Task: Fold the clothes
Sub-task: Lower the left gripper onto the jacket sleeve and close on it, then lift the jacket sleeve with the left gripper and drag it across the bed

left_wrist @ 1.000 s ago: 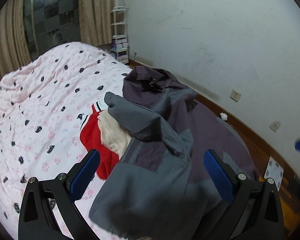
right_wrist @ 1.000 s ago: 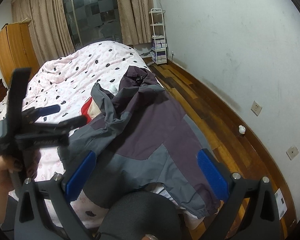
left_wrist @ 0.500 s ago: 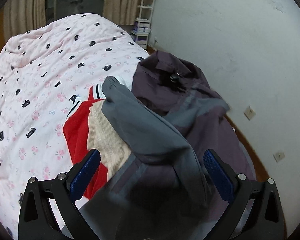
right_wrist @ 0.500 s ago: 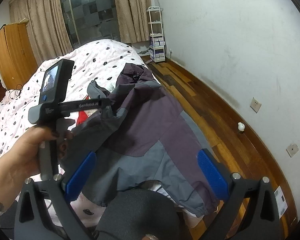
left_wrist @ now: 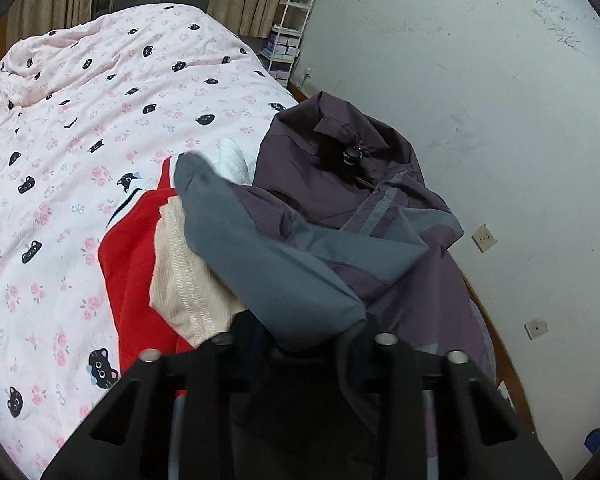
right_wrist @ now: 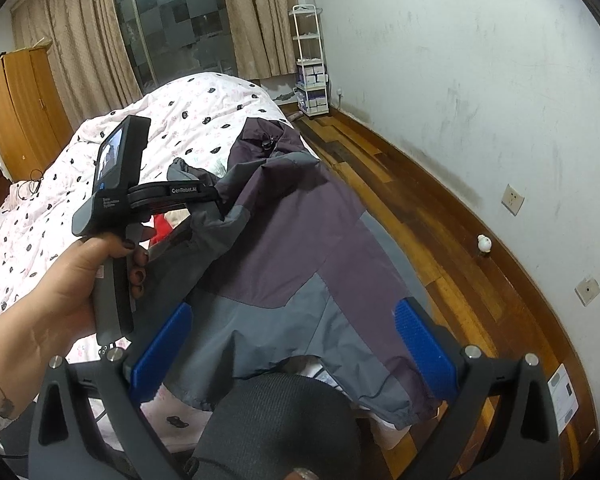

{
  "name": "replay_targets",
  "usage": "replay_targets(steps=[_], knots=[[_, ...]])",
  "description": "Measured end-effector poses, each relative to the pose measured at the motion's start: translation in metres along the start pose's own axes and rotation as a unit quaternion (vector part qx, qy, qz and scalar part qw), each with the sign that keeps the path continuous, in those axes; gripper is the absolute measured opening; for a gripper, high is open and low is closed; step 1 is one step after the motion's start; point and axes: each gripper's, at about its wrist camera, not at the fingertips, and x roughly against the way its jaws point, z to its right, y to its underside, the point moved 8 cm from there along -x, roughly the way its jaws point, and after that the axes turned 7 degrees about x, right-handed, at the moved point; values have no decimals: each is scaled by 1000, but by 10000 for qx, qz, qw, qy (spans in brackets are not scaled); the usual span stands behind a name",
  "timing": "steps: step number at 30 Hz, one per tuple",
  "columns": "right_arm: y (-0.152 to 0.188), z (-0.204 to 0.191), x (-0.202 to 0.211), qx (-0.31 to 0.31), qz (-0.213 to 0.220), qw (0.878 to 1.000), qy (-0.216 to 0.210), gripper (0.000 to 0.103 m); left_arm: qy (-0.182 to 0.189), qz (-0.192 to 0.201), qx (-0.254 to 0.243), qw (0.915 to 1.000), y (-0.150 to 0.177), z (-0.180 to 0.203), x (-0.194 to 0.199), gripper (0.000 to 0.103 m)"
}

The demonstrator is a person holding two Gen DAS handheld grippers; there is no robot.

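A purple and grey jacket [left_wrist: 356, 184] lies on the right side of the bed; it also shows in the right wrist view [right_wrist: 284, 248]. Its grey sleeve [left_wrist: 268, 256] runs back into my left gripper [left_wrist: 300, 340], which is shut on it. In the right wrist view the left gripper [right_wrist: 216, 204] pinches that sleeve above the jacket's left side. My right gripper [right_wrist: 288, 348] is open and empty, over the jacket's grey hem [right_wrist: 340, 364]. A red garment [left_wrist: 132, 264] and a beige knit [left_wrist: 184, 280] lie under the sleeve.
The bed has a pink quilt [left_wrist: 80, 128] with black cat prints. A white wall [left_wrist: 500, 120] and wooden floor [right_wrist: 420, 216] run along the right. A white shelf rack [right_wrist: 310, 60] stands at the far wall. A dark round chair back [right_wrist: 276, 428] sits below my right gripper.
My left gripper moved forward onto the grey sleeve and closed on it. The right gripper stayed open over the hem.
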Motion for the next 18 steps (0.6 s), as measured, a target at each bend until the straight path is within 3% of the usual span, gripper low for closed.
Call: replay_targets(steps=[5, 9, 18], knots=[[1, -2, -2, 7, -19, 10000, -19, 103, 227, 209, 242, 9992, -7, -14, 13, 12], [2, -5, -5, -7, -50, 10000, -44, 103, 362, 480, 486, 9970, -16, -30, 32, 11], [1, -21, -9, 99, -89, 9999, -92, 103, 76, 1016, 656, 9926, -33, -72, 71, 11]])
